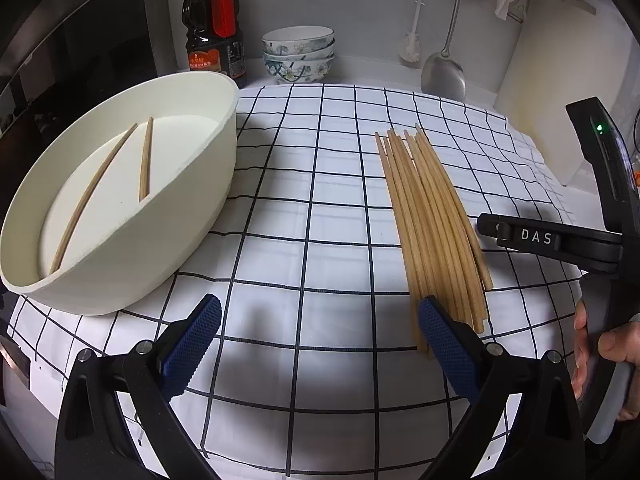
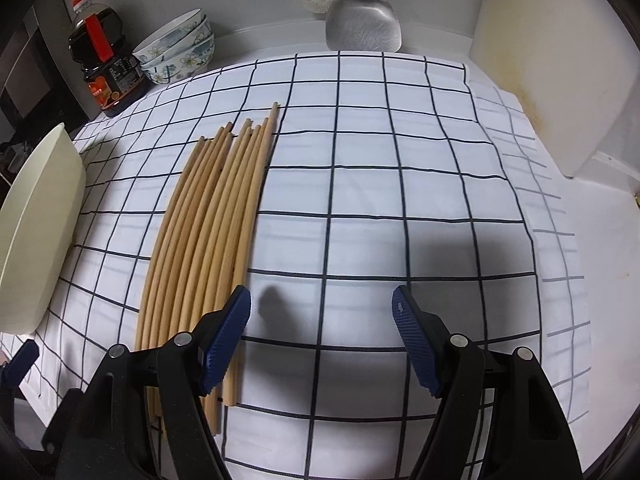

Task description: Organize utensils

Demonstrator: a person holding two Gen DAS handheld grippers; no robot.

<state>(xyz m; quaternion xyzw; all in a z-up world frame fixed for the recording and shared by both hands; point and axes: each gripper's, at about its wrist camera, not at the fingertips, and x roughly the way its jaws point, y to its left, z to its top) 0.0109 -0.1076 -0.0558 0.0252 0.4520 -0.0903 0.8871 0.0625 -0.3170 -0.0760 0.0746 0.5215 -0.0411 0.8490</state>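
Bundle of bamboo chopsticks lying on checked cloth, right of cream oval basin (two already inside). Left gripper and right gripper both wide, empty. Best pinched singly, near ends.

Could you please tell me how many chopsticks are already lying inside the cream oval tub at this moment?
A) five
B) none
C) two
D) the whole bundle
C: the left wrist view shows two chopsticks lying apart on the floor of the cream tub, while the rest of the bundle lies on the checked cloth.
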